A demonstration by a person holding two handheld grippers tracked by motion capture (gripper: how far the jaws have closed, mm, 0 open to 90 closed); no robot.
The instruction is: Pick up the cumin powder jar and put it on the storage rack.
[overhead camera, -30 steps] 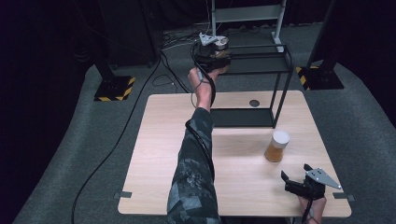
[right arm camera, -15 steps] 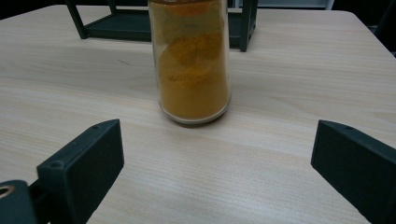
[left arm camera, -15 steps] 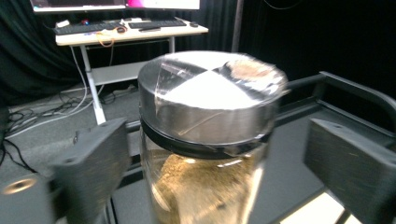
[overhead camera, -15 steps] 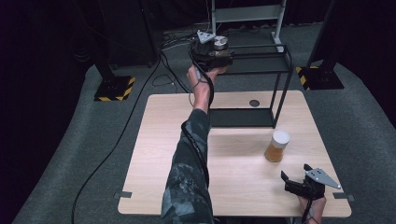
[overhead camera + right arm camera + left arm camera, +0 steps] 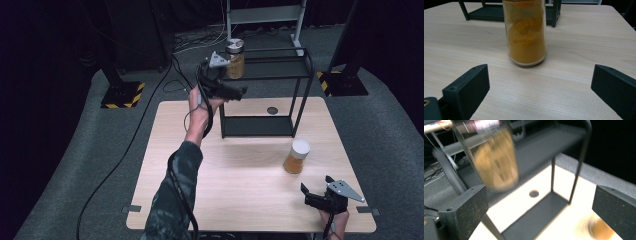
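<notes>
A jar of brown powder with a metal lid [image 5: 235,60] stands on the top shelf of the black rack [image 5: 300,75]. My left gripper [image 5: 239,91] hovers just left of and nearer than that jar; its jaws have just been opening and stand wide with nothing between them. In the left gripper view the jar [image 5: 495,160] is a blur ahead of the pads [image 5: 466,207]. A white-lidded jar of orange powder [image 5: 297,156] stands on the table. My right gripper [image 5: 315,183] rests open near the front right corner, facing this jar [image 5: 526,32], apart from it.
The wooden table [image 5: 240,165] has a round hole [image 5: 272,110] behind the rack's bottom shelf [image 5: 257,127]. Cables trail over the grey floor at left. Black stands with yellow-striped feet [image 5: 120,95] flank the table. A grey metal frame [image 5: 265,15] stands behind.
The left gripper opened, let go of the metal-lidded jar on the rack's top shelf, and drew back toward the person. The right gripper stayed put.
</notes>
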